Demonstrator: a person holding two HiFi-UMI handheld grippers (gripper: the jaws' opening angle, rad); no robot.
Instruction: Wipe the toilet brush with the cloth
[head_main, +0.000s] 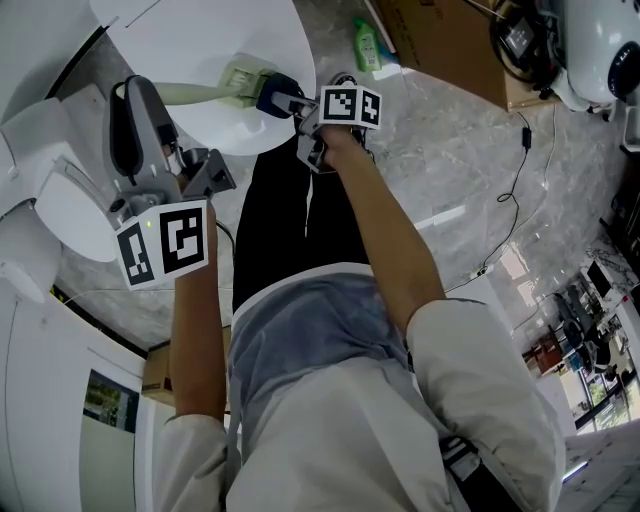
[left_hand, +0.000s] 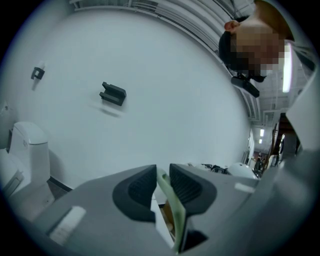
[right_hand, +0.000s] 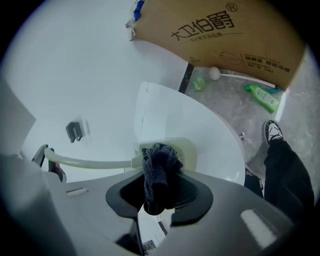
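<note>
The toilet brush (head_main: 243, 80) is held up sideways over a white oval surface (head_main: 200, 40). Its pale green handle runs off to the left, and its blocky head ends up right in front of the right gripper (right_hand: 160, 192). That gripper is clamped on a dark blue cloth (right_hand: 159, 167). The cloth is bunched into a wad that sticks out past the jaws and presses against the near face of the brush head (in the head view the 2 are touching).

The left gripper (left_hand: 161, 187) has the other end of the brush. Its 2 jaws are nearly together, with just a thin strip of the pale green handle pinched between the ribbed pads.

Further out, the left gripper's camera looks at a plain white wall with a small dark hook (left_hand: 114, 93) on it, and a white toilet (left_hand: 27, 150) sits at the left edge.

The right gripper view shows a cardboard box (right_hand: 220, 35) with printed characters leaning at the top, and a green bottle (right_hand: 262, 97) lying on the grey marbled floor (right_hand: 235, 105) just below the box. The person's black trouser leg and a dark shoe (right_hand: 272, 131) with white trim are at the right.
</note>
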